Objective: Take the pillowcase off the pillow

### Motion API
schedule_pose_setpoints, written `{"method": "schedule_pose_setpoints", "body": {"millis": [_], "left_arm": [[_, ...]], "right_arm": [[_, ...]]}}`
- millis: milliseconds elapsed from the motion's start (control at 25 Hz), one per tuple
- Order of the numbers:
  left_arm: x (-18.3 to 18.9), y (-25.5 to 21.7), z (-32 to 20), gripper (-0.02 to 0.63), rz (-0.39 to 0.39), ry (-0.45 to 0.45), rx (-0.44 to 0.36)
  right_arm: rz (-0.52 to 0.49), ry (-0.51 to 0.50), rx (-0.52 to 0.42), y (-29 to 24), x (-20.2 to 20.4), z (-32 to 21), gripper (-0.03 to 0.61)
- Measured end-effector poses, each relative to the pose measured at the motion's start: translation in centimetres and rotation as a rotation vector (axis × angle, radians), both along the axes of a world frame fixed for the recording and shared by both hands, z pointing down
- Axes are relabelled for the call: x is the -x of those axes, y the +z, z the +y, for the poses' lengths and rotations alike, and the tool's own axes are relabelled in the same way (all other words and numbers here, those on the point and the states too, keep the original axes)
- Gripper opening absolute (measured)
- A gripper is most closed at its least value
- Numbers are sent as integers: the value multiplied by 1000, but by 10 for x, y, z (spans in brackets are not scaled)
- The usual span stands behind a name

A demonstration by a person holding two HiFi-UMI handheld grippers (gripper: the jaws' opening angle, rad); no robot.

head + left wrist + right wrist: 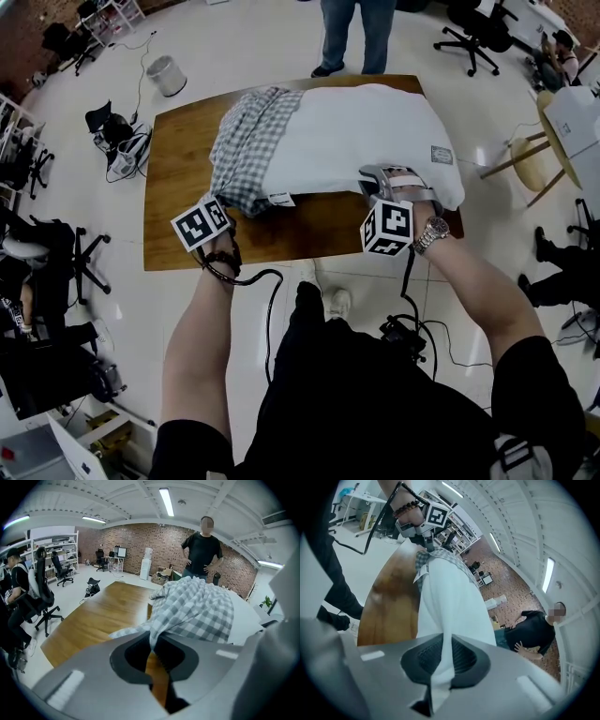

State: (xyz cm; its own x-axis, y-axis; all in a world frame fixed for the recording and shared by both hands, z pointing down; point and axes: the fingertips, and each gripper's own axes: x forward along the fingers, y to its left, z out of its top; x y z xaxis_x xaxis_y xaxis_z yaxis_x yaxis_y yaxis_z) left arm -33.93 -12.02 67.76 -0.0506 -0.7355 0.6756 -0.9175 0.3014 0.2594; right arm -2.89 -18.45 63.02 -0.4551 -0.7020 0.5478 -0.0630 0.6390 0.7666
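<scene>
Glossy white floor (281, 37) all round the desk (178, 187). Office chairs (473, 33) beyond the desk's far right corner, a round bin (166, 75) off its far left corner, and a brick wall (140, 536) well behind it. At the desk's far edge, a person (354, 33) in a black top and jeans, hands on hips.

Brown wood grain, bare along the desk's left side and near edge. Across the desk's middle and right, a white pillow (366, 131). Bunched over the pillow end nearer the desk's left side, a grey-and-white checked pillowcase (248, 150).

Both bare forearms stretched forward over the desk's near edge, angled downward, one marker cube on each claw. Left claw (154, 641) pinched tight on a fold of the pillowcase, toward the desk's near left. Right claw (443, 660) clamped on a fold of the pillow's white cloth, toward the desk's near right.

Wristwatch (433, 232) on the right wrist, bead bracelet (405, 509) on the left. Small grey tag (442, 155) near the desk's right edge and white tag (280, 199) near its middle, print too small to read.
</scene>
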Motion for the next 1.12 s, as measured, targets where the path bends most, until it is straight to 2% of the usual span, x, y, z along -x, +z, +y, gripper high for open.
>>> {"method": "schedule_pose_setpoints", "body": {"millis": [360, 440, 520, 600, 720, 880, 1120], "left_arm": [[1, 0, -2, 36, -26, 12, 12], [-2, -2, 1, 68, -46, 32, 16], [-2, -6, 4, 123, -70, 39, 11], [-2, -13, 7, 165, -96, 38, -4], [-3, -30, 9, 190, -136, 39, -35], [-8, -55, 7, 193, -172, 59, -86], [-30, -88, 5, 193, -225, 93, -166]], "right_arm": [[-10, 11, 22, 2, 3, 3, 34], [-27, 7, 38, 1, 7, 7, 56], [-52, 0, 68, -1, 10, 11, 109], [-73, -10, 99, -5, 12, 16, 156], [-78, -53, 99, -20, 20, 27, 184], [-114, -98, 101, -42, 32, 38, 184], [-160, -79, 114, -54, 26, 43, 184]]}}
